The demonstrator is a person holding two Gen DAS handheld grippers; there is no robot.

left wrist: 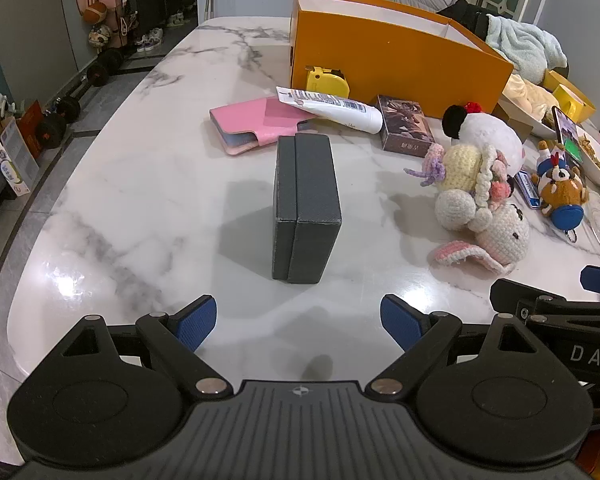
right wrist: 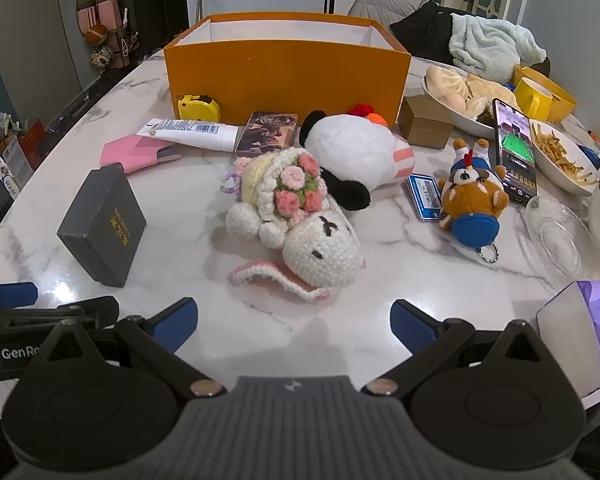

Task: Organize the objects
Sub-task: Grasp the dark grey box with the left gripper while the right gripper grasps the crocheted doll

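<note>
From the left wrist, the left tool hangs over the marble surface with its blue pads spread wide and nothing between them. Straight ahead of it a dark grey box stands on edge, apart from the pads. Beyond that lie a pink wallet and a white tube whose flat end rests on the wallet, with a yellow tape measure against the wall of the open orange box at the back. A dark card box lies just beside the tube's cap. To the right, a crocheted doll lies in front of a white plush dog. From the right wrist, the right tool is likewise spread, empty, and hovering just short of the crocheted doll, which lies on its back with its head nearest the pads. The white plush dog lies behind it, touching it. The dark grey box sits to the left, the orange box at the far side. A small brown plush keychain lies to the right, near a propped phone and a plate of fries.
</note>
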